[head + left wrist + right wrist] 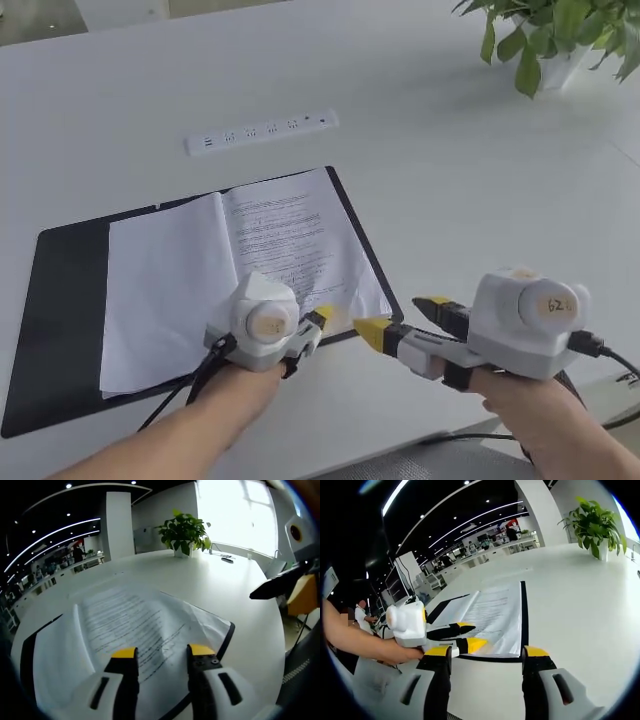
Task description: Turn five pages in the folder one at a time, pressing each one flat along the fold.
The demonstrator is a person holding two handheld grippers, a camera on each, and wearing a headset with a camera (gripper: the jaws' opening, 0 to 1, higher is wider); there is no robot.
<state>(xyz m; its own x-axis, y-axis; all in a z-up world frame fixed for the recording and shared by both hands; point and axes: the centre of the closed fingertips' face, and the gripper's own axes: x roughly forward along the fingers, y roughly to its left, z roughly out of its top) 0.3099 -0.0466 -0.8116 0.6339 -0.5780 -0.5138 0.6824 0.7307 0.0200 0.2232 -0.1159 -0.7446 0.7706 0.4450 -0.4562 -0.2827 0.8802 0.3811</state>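
The black folder [60, 300] is lying open on the white table [450, 180], slightly askew, in front of the person. Inside it, a blank white sheet [170, 290] is covering the left half and a printed page [290, 240] is lying on the right half; the 2 are meeting along the fold at the middle.

The left gripper [315, 335] is hanging over the near corner of the printed page, close to the folder's near edge. Its 2 yellow-tipped jaws are standing spread with nothing between them. Whether they are touching the paper cannot be told. In the left gripper view the gripper [162, 652] is pointing across the lines of print [130, 625].

The right gripper [400, 318] is hovering just beside the folder's near right corner, off the paper. Its jaws are also gaping apart and gripping nothing. In the right gripper view the gripper [486, 652] is facing the folder's edge [524, 615] and the left gripper [470, 635].

Beyond the folder a white power strip [262, 130] is lying on the table, well apart from it. A potted plant [545, 40] is standing at the far right corner.
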